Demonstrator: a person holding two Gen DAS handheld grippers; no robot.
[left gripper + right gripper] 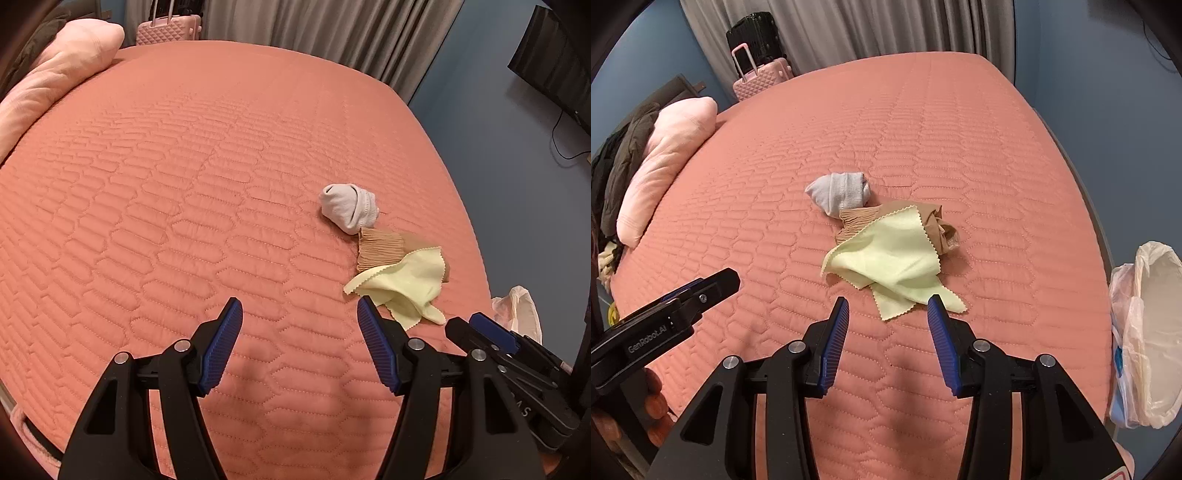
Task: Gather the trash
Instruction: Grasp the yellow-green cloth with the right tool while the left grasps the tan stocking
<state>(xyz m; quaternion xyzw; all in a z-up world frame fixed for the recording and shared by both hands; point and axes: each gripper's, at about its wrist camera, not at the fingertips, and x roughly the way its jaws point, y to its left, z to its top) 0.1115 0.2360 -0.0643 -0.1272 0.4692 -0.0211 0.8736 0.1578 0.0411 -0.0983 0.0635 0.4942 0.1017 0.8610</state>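
A pale yellow cloth (pixel 894 262) lies crumpled on the salmon quilted bed (pixel 923 129), over a tan stocking (pixel 940 227). A rolled white sock (pixel 840 194) lies just beyond them. My right gripper (pixel 888 302) is open and empty, just short of the cloth's near corner. My left gripper (pixel 299 304) is open and empty over bare quilt, left of the cloth (pixel 402 284), stocking (pixel 380 249) and sock (pixel 349 208). A bin lined with a white plastic bag (pixel 1148 332) stands off the bed's right edge.
A pink pillow (pixel 665 166) and dark clothing (pixel 624 162) lie at the bed's left end. A pink suitcase (pixel 762 79) and a black one stand by the grey curtains behind. The right gripper shows in the left wrist view (pixel 491 328).
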